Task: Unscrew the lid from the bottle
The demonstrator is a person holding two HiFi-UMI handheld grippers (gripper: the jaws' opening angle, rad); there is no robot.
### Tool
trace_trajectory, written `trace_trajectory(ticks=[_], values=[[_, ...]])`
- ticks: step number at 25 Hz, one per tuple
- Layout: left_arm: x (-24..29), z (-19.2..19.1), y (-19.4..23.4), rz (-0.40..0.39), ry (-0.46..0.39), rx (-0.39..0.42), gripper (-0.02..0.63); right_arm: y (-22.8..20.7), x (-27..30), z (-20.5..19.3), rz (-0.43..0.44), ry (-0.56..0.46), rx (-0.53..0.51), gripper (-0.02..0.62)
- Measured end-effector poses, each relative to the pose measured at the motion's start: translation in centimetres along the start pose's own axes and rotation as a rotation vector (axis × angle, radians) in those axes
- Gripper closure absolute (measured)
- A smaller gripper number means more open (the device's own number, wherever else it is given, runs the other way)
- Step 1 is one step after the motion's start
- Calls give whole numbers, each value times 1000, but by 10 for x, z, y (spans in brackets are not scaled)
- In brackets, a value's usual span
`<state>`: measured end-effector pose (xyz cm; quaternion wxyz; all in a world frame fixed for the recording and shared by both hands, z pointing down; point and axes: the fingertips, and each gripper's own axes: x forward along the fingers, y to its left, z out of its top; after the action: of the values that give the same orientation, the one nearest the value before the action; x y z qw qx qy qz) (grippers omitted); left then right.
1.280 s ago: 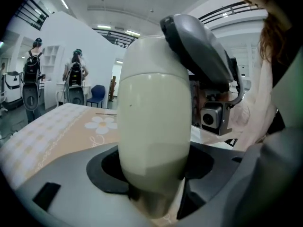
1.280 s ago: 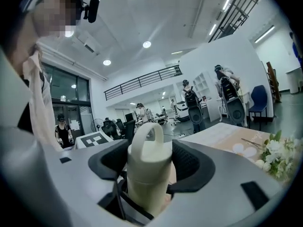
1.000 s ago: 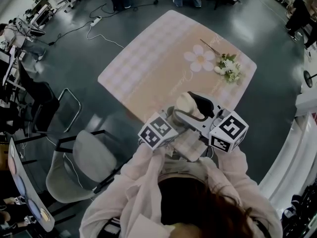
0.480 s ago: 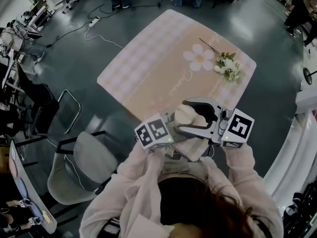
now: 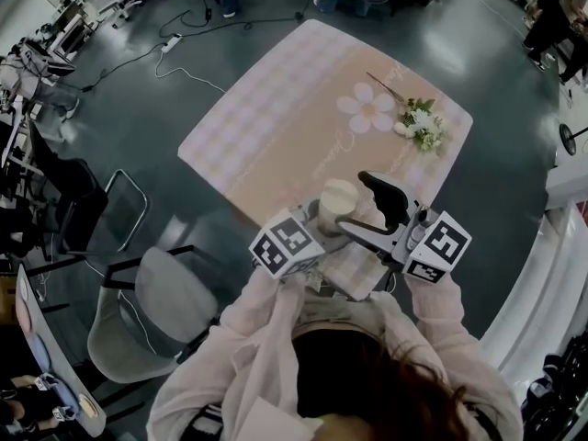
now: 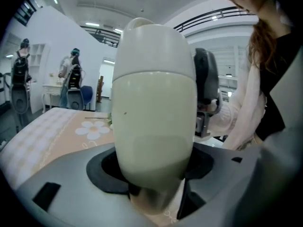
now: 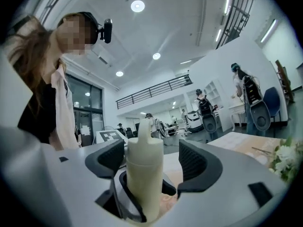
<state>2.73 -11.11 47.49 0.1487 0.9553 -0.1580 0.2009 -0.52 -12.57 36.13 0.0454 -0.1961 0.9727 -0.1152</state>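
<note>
The cream squeeze bottle (image 5: 337,200) stands upright over the table's near edge. My left gripper (image 5: 323,226) is shut on its lower body; in the left gripper view the bottle (image 6: 154,108) fills the frame, with dark pads (image 6: 106,171) pressed against its base. The bottle's lid (image 7: 144,148), with a thin nozzle, is on top. My right gripper (image 7: 152,162) is around that lid with its jaws opening; its right pad (image 7: 199,161) clearly stands off the lid. In the head view the right gripper (image 5: 369,211) sits just right of the bottle.
The table (image 5: 276,127) has a pink checked cloth with a daisy print (image 5: 367,108) and a small flower bunch (image 5: 423,125) at its far right. A grey chair (image 5: 156,301) stands to the left, with cables on the floor. People stand in the background.
The right gripper's jaws have spread off the bottle's top and swung slightly right, leaving the cream top uncovered. The left gripper keeps its hold.
</note>
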Motion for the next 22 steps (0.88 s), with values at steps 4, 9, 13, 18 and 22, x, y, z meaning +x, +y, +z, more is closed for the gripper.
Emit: trace_trajectory(ticks=[4, 9, 13, 18, 22], values=[[2, -7, 11, 76, 39, -29, 290, -5, 4, -10, -157, 32, -26, 237], [8, -9, 8, 77, 53, -52, 288, -8, 10, -12, -249, 37, -30, 286], [10, -9, 9, 76, 53, -40, 290, -6, 8, -12, -219, 41, -30, 314], [6, -8, -5, -32, 69, 27, 290, 3, 3, -10, -27, 45, -10, 316], [0, -10, -19, -152, 94, 75, 290, 14, 0, -8, 119, 48, -17, 318]])
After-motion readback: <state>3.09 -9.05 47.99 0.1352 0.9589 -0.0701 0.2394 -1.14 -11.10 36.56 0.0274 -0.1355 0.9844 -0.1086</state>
